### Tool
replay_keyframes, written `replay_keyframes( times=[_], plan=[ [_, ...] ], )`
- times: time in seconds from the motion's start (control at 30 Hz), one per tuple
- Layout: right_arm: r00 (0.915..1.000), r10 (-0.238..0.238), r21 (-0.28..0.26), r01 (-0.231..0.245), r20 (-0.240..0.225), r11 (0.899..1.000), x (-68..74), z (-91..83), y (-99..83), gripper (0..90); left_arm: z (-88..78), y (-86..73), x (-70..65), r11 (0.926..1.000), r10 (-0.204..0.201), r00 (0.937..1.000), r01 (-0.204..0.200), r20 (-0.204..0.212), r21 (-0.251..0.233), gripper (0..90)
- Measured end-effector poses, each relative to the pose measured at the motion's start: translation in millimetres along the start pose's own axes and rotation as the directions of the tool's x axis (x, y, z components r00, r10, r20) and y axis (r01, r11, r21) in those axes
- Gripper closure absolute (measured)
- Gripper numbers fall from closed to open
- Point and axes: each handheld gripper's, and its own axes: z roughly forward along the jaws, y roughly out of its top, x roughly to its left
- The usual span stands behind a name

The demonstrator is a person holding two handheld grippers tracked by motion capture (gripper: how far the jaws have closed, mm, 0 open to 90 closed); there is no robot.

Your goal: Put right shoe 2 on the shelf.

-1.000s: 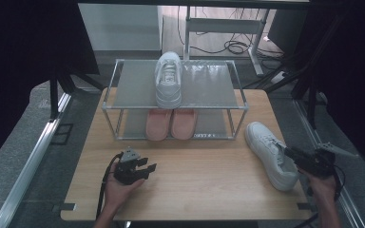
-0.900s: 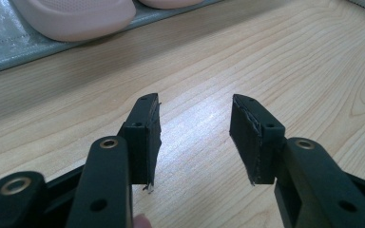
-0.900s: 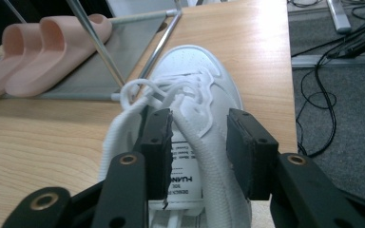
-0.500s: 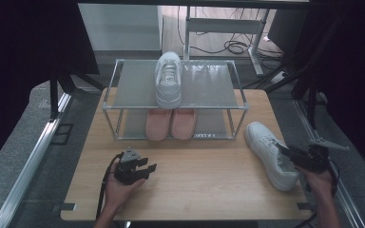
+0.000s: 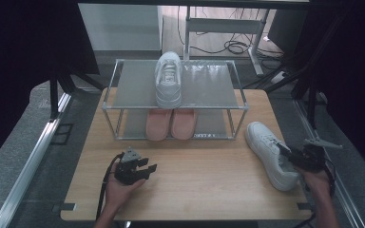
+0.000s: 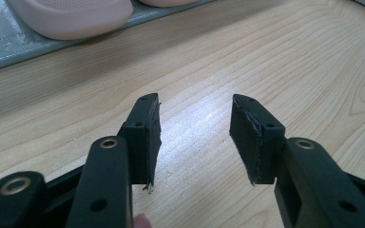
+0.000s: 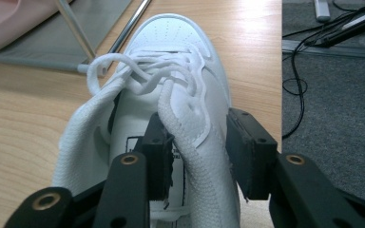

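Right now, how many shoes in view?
4: white lace-up sneaker on the rack's top shelf, two pink shoes on the lower shelf, white sneaker on the table's right side.

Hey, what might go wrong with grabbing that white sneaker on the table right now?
The right gripper straddles only the soft side wall of the white sneaker, one jaw inside, and its fingers have just been closing; the collar may fold and slip out. The sneaker lies near the table's right edge, so a nudge might tip it off.
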Motion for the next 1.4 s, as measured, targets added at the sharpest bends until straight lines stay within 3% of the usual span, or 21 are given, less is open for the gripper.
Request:
replay_keyframes(
  times=[0.17, 0.4, 0.63, 0.77, 0.93, 1.2, 1.4],
  plan=[
    [0.9998, -0.013, 0.015, 0.012, 0.018, 1.0, 1.4, 2.6, 0.8, 65.3, 0.5, -0.1, -0.3, 1.0, 0.0, 1.0, 0.0, -0.001, 0.002, 54.0],
    [0.9993, -0.017, 0.03, 0.016, 0.035, 0.999, 1.3, 4.1, 2.8, 79.3, -0.1, -0.2, 0.2, 1.0, -0.003, 1.0, 0.003, -0.002, 0.001, 54.1],
    [0.9944, 0.102, -0.023, -0.102, -0.028, 0.994, -9.4, 2.1, -2.7, 82.0, 1.0, -0.5, 1.2, 1.0, -0.002, 1.0, 0.002, -0.002, 0.004, 54.0],
    [0.989, 0.139, -0.043, -0.141, -0.051, 0.989, -12.6, 1.2, -5.1, 82.3, 1.7, -0.7, 1.1, 1.0, -0.004, 1.0, 0.004, -0.003, 0.007, 54.1],
    [0.9766, 0.193, -0.081, -0.201, -0.095, 0.976, -15.8, -2.8, -10.0, 82.3, 1.6, -0.8, 1.3, 1.0, -0.005, 1.0, 0.005, -0.004, 0.006, 54.0],
    [0.9408, 0.289, -0.149, -0.316, -0.178, 0.937, -16.9, -15.4, -16.3, 82.2, 2.1, -0.8, 0.7, 1.0, -0.004, 1.0, 0.004, -0.002, 0.007, 54.1],
    [0.9313, 0.307, -0.194, -0.344, -0.196, 0.919, -12.1, -23.9, -18.0, 82.2, 2.2, -0.8, 0.7, 1.0, -0.004, 1.0, 0.004, -0.001, 0.007, 54.1]
  ],
)
